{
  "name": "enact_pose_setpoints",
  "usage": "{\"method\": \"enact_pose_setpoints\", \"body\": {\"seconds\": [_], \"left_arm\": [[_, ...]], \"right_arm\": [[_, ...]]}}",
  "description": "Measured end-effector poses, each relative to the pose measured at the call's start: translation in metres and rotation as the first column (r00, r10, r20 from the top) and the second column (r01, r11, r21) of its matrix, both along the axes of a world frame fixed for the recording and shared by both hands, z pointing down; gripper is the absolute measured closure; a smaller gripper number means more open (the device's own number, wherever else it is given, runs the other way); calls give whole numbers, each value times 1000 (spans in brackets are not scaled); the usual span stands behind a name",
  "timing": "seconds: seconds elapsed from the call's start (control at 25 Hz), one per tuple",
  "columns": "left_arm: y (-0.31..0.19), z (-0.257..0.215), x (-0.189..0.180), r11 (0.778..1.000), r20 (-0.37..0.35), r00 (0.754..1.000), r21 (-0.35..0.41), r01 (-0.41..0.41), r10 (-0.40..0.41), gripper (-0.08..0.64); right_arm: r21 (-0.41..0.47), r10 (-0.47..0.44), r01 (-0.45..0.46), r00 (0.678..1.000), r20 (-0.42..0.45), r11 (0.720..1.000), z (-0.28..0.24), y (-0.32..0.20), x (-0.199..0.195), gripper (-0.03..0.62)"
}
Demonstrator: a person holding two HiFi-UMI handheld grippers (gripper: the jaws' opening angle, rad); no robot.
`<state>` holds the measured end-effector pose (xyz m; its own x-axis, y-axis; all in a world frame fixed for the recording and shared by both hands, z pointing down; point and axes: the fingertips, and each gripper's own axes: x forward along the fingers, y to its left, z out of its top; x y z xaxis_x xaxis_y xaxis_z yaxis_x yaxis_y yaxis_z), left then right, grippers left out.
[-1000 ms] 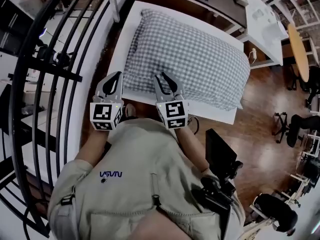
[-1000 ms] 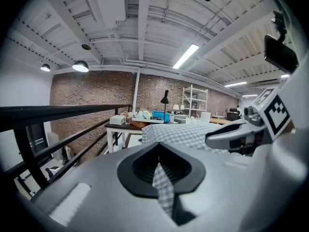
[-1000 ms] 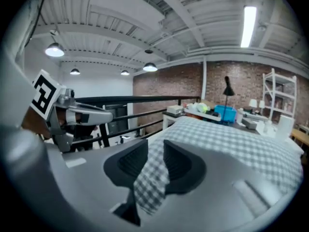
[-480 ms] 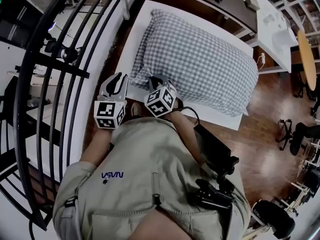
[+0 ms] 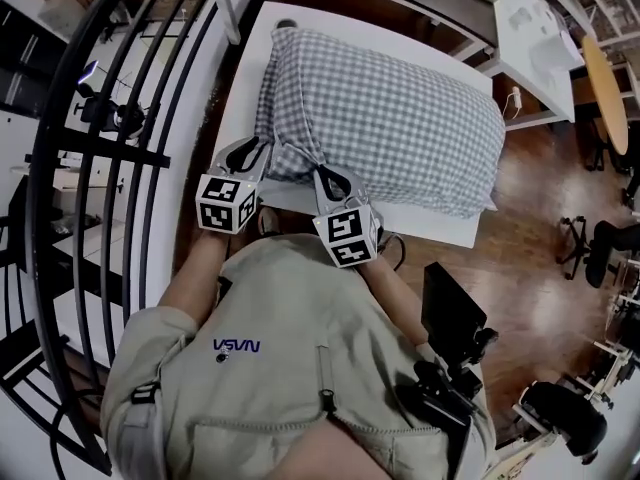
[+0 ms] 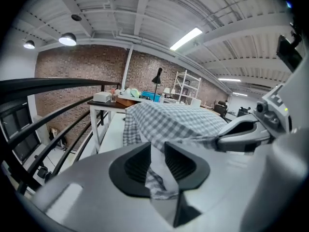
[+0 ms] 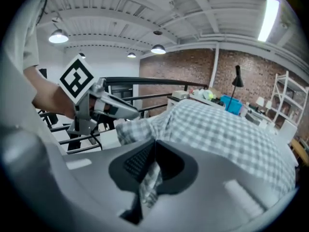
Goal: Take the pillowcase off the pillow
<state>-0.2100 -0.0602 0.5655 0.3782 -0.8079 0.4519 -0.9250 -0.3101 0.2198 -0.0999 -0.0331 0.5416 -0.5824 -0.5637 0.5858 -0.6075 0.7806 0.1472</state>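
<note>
The grey-and-white checked pillowcase (image 5: 390,118) lies across a white worktop (image 5: 430,226) beside a black railing (image 5: 120,118). It is plump and covers the pillow inside completely. Both grippers meet its near edge, close to the person's chest.

The right gripper (image 5: 328,176) has its fingers pressed together on a fold of the checked cloth. In the right gripper view (image 7: 153,146) the fabric is pinched between the pads and hangs below them.

The left gripper (image 5: 262,148) sits just beside it at the pillowcase's near left corner. Its fingers (image 6: 136,164) have just been opening and stand a narrow gap apart. A strip of the checked cloth lies loose in that gap, with the pads not clamping it. Between the two grippers the edge of the fabric is drawn up off the worktop.
</note>
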Motion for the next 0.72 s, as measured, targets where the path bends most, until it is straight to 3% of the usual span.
{"method": "enact_pose_setpoints", "body": {"seconds": [0.16,0.28,0.36,0.44,0.56,0.72], "left_arm": [[13,22,25,989,-94,992,-114,-99,88,411],[29,42,51,951,-165,969,-218,-218,184,268],[35,56,65,925,-162,960,-273,-265,227,244],[34,64,71,915,-132,961,-295,-274,245,295],[29,61,68,925,-100,967,-281,-255,236,453],[28,52,58,936,-161,968,-264,-231,193,517]], "right_arm": [[-39,60,-58,998,31,998,0,4,21,580],[-74,77,-75,997,28,994,9,8,31,580],[-87,69,-66,997,28,994,11,11,31,580],[-94,48,-46,998,27,995,13,14,28,580],[-106,25,-23,1000,18,994,18,16,26,580],[-112,43,-43,999,-3,993,25,12,38,581]]}}
